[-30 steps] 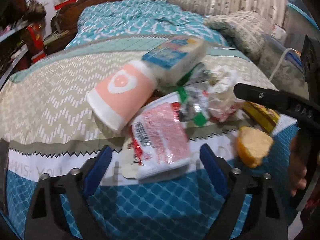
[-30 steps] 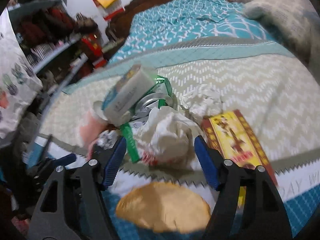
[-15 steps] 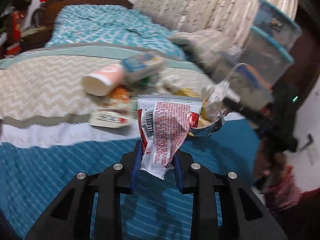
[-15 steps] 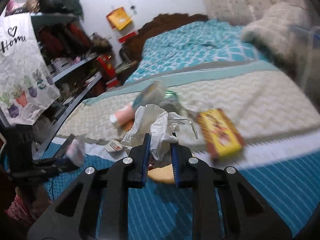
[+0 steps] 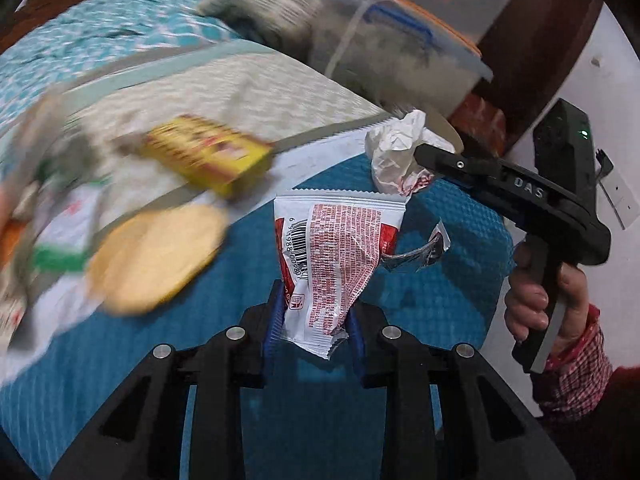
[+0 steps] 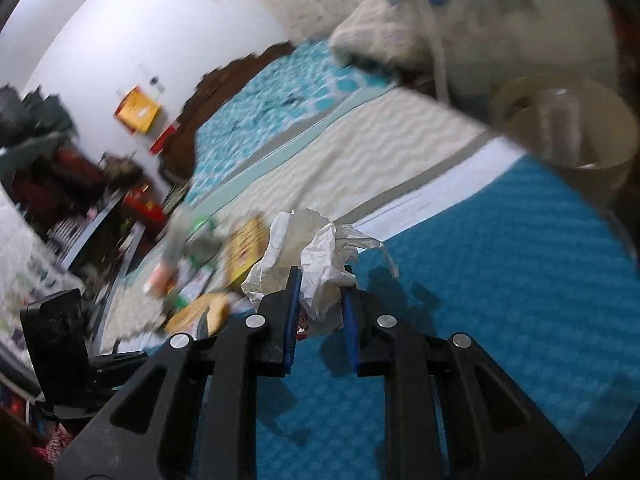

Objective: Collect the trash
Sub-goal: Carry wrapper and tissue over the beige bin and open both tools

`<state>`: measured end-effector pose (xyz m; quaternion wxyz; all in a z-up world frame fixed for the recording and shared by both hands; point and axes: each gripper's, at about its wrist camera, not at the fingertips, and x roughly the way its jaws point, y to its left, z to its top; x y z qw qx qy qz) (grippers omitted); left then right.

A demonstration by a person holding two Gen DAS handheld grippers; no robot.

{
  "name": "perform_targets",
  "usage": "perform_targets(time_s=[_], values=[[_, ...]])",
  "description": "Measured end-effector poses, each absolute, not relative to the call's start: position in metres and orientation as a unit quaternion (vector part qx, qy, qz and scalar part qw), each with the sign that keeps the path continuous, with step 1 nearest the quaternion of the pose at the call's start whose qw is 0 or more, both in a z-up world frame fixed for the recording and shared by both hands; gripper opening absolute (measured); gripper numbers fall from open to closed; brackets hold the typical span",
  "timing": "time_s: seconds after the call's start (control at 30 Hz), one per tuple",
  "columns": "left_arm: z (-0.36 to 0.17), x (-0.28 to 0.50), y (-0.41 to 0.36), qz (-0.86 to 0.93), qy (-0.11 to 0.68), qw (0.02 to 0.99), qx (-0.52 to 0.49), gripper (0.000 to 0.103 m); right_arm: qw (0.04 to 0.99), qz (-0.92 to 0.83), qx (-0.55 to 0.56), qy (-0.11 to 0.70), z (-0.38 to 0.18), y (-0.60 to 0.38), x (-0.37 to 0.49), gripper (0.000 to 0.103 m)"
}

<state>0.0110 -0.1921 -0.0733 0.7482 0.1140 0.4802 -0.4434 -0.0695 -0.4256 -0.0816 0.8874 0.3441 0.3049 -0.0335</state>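
Bed (image 5: 360, 408) with blue and chevron cover carries yellow box (image 5: 212, 156), round bread (image 5: 156, 256). We clench left tongs (image 5: 316, 324) on red-white wrapper (image 5: 336, 256), right tongs (image 6: 320, 308) on crumpled white paper (image 6: 316, 256). Storage bins (image 5: 404, 40) stand beside bed.

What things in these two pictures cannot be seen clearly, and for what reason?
- Left wrist view: the trash pile at the left edge is smeared by motion blur; only the yellow box and a round yellow piece can be told apart.
- Left wrist view: the small print on the red and white wrapper in the left gripper is unreadable.
- Right wrist view: the crumpled white paper in the right gripper hides the bedding behind it.
- Right wrist view: the round container is blurred and partly cut off; its contents cannot be told.
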Motion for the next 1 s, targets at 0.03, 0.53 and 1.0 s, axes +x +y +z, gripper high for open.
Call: perform_targets(time_s=[0.03,0.53,1.0], values=[[-0.073,0.016,-0.209,-0.448,0.484,0.743,0.119,0.027,0.885,-0.044,0.348,0.305,-0.083,-0.436,-0.073,0.022],[-0.052,0.049,-0.484,-0.505,0.467,0.7,0.191,0.03,0.872,-0.217,0.354,0.259,-0.087,-0.63,-0.103,0.025],[-0.047,0.046,-0.468,-0.491,0.436,0.735,0.169,0.073,0.876,-0.237,0.339,0.248,-0.074,-0.642,-0.104,0.078]])
